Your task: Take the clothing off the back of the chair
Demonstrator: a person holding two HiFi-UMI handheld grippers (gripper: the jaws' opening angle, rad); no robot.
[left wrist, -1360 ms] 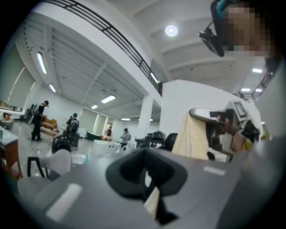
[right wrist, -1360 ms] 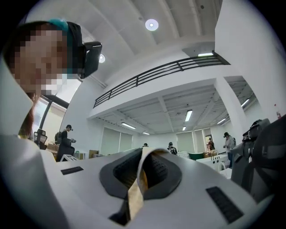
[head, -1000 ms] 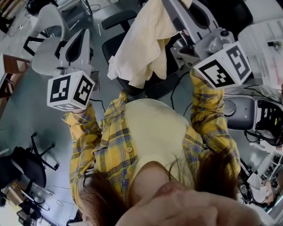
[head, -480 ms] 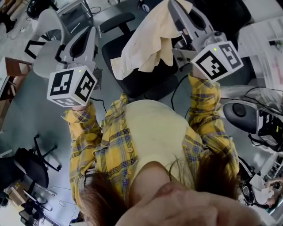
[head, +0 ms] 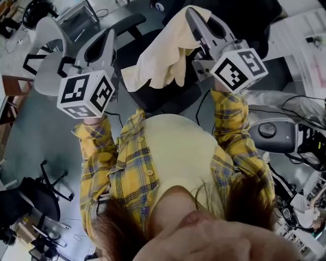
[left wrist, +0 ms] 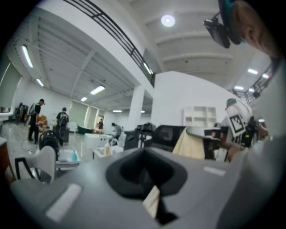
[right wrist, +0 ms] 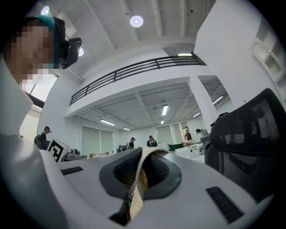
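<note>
My right gripper (right wrist: pixel 143 155) pinches the cream garment (head: pixel 158 58), seemingly off the chair (head: pixel 155 99); left gripper (left wrist: pixel 144 156) closed, empty; next I carry it clear.

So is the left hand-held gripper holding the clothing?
No, the clothing hangs from the right hand-held gripper, apart from the left hand-held gripper.

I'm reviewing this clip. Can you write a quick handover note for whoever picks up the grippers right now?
Right gripper: shut on the cream clothing, near its upper edge.
Left gripper: jaws together, off to the side, not on the clothing.
The clothing hangs from the right gripper over the black chair. I cannot tell whether it is fully clear of the chair.
Left to do: draw it away from the chair.
</note>
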